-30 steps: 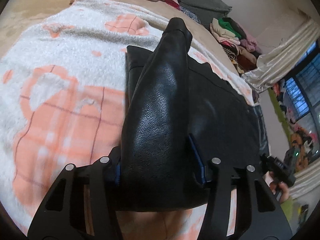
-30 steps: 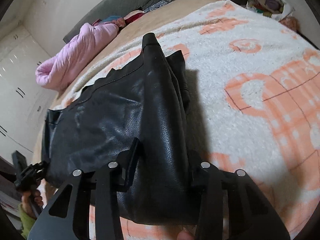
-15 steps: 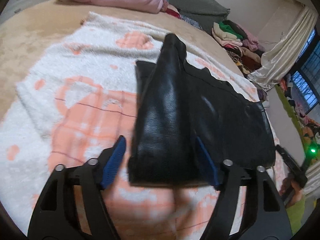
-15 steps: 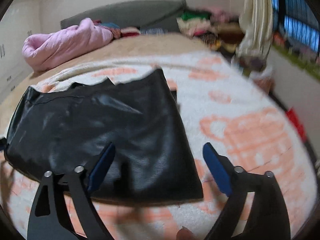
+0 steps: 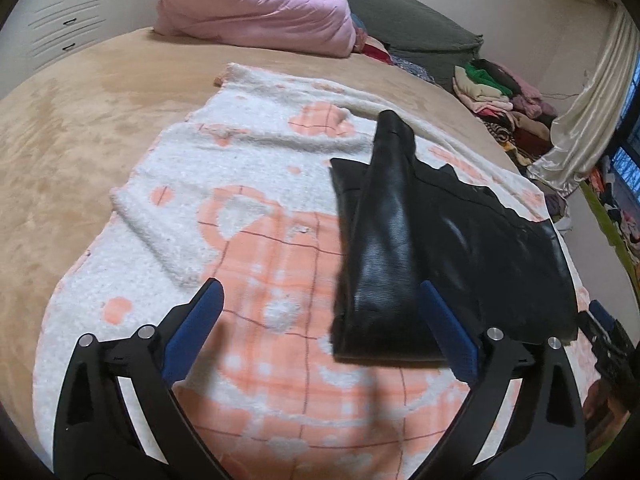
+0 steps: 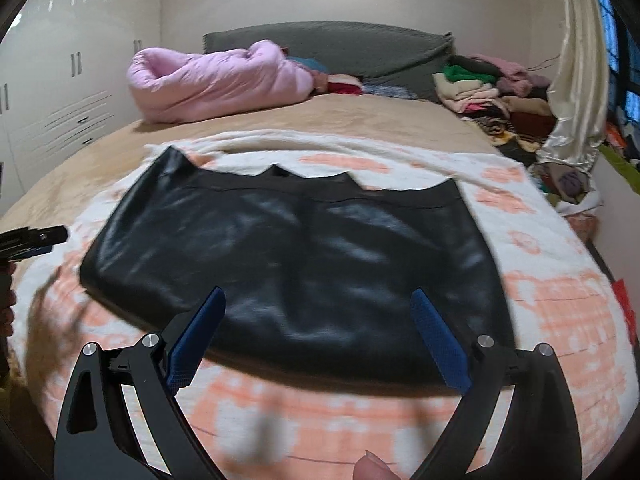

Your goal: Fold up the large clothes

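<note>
Black leather garment (image 6: 304,264) on the blanket (image 6: 552,304): limp, heavy, slick; grip its near hem corners. Left gripper (image 5: 320,332) opening, right gripper (image 6: 320,336) closing slightly; both empty.

Both views come from fisheye cameras that ride on a hand-held gripper and look forward and down along its two fingers, which fill the bottom of each picture. The left wrist view sits low and close over the blanket (image 5: 256,240) on the bed (image 5: 80,128), at one end of the black garment (image 5: 420,240), facing along it toward the curtain (image 5: 588,100). The right wrist view stands near one long side of the black garment (image 6: 300,256) and looks squarely across it toward the headboard (image 6: 340,40). Both share the garment, blanket, pink quilt (image 6: 216,80) and clothes pile (image 6: 492,96).
</note>
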`<state>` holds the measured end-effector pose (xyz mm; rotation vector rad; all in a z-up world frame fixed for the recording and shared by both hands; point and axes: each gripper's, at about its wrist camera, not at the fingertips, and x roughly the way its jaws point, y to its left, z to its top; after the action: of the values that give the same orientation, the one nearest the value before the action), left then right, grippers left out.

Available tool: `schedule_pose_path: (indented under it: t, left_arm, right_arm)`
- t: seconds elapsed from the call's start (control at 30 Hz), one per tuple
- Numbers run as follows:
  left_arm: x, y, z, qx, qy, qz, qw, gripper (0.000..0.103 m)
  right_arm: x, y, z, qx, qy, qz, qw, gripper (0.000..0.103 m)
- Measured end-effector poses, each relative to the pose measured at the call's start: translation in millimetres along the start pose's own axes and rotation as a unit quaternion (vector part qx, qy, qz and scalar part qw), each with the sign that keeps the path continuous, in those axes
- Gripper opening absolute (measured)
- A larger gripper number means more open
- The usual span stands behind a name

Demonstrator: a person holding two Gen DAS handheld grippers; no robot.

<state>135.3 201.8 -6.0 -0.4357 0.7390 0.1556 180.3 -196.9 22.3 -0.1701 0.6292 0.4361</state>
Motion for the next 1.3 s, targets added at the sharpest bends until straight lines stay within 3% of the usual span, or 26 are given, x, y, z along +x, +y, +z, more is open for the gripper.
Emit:
schedule_pose_path:
  t: [0.03, 0.07, 0.1, 0.23, 0.3, 0.47, 0.67, 0.77, 0.9, 1.07, 1.2, 1.3]
  left_arm:
    - [0, 1, 0, -0.002, 0.000, 0.001, 1.0000, 0.092]
    - [0, 3, 0, -0.003, 0.000, 0.002, 1.0000, 0.093]
    - [1, 5, 0, -0.006, 0.001, 0.001, 1.0000, 0.093]
    - [8, 8, 5, -0.019, 0.011, -0.014, 0.9997, 0.093]
    - [18, 5, 11, -0.018, 0.021, -0.019, 0.9994, 0.093]
    - [40, -14, 27, -0.002, 0.046, -0.041, 0.9981, 0.093]
    - [85, -32, 48, 0.019, 0.087, -0.036, 0.9954, 0.093]
    - [94, -35, 56, 0.024, 0.085, -0.040, 0.9953, 0.093]
    - [100, -33, 61, 0.023, 0.085, -0.056, 0.9945, 0.093]
    - [113, -26, 64, 0.024, 0.105, -0.058, 0.9925, 0.093]
    - [118, -28, 69, 0.041, 0.107, -0.058, 0.9917, 0.093]
    - [121, -29, 71, 0.043, 0.109, -0.062, 0.9912, 0.093]
  right_arm:
    - [4, 7, 0, -0.003, 0.007, 0.006, 1.000, 0.085]
    - [6, 16, -1, -0.006, 0.014, 0.013, 1.000, 0.071]
    - [8, 22, -1, -0.010, 0.020, 0.020, 1.000, 0.063]
    - [25, 41, -1, -0.012, 0.039, 0.025, 0.999, 0.062]
    - [37, 40, -2, 0.007, 0.057, 0.028, 0.998, 0.058]
    - [70, 35, -14, 0.038, 0.111, 0.043, 0.992, 0.057]
    - [72, 33, -12, 0.048, 0.121, 0.054, 0.990, 0.057]
    - [63, 21, 14, 0.080, 0.093, 0.077, 0.989, 0.046]
    - [81, 16, 58, 0.071, 0.071, 0.051, 0.994, 0.046]
    - [136, 16, 93, 0.081, 0.096, 0.030, 0.992, 0.041]
    - [188, 21, 86, 0.085, 0.164, 0.004, 0.983, 0.043]
    - [201, 26, 78, 0.068, 0.168, -0.008, 0.983, 0.043]
